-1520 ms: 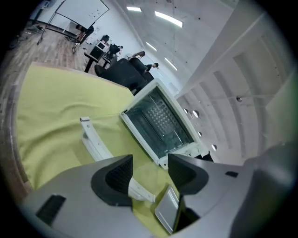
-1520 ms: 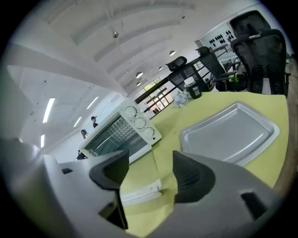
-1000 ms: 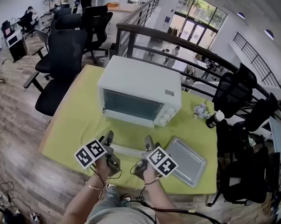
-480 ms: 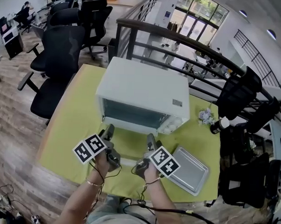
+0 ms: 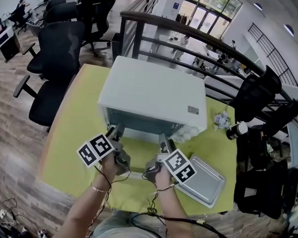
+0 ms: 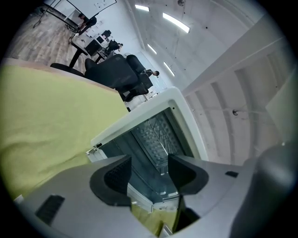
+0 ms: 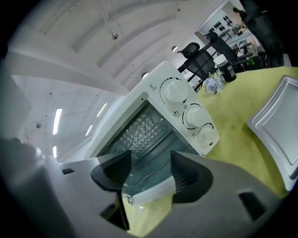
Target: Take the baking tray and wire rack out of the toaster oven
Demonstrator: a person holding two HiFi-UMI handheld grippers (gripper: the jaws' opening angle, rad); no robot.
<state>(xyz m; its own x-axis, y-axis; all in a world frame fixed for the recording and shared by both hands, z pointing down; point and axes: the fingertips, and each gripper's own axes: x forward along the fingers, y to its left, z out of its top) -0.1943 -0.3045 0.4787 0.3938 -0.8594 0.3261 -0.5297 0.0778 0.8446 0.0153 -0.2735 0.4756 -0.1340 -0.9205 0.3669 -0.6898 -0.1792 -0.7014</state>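
A person holds two grippers at the mouth of a white toaster oven (image 5: 150, 91) on a table (image 5: 75, 122) covered in yellow cloth. The left gripper (image 6: 149, 172) and the right gripper (image 7: 149, 174) both have their jaws spread, with nothing pinched. The edge of the lowered door (image 7: 151, 193) shows between them. The baking tray (image 5: 204, 181) already lies on the cloth to the right of the oven, just beside the right gripper. The wire rack (image 7: 139, 128) is still inside the oven, level on its side rails.

The likely trouble lies in the reach. The door lies between the jaws and the rack, so a low approach could knock or pinch its edge instead of the rack's front wire. If one side is pulled ahead of the other, the rack could skew and jam in its rails. That could drag the light oven forward over the cloth. Thin wire may also slip from the pads once the rack clears its support.
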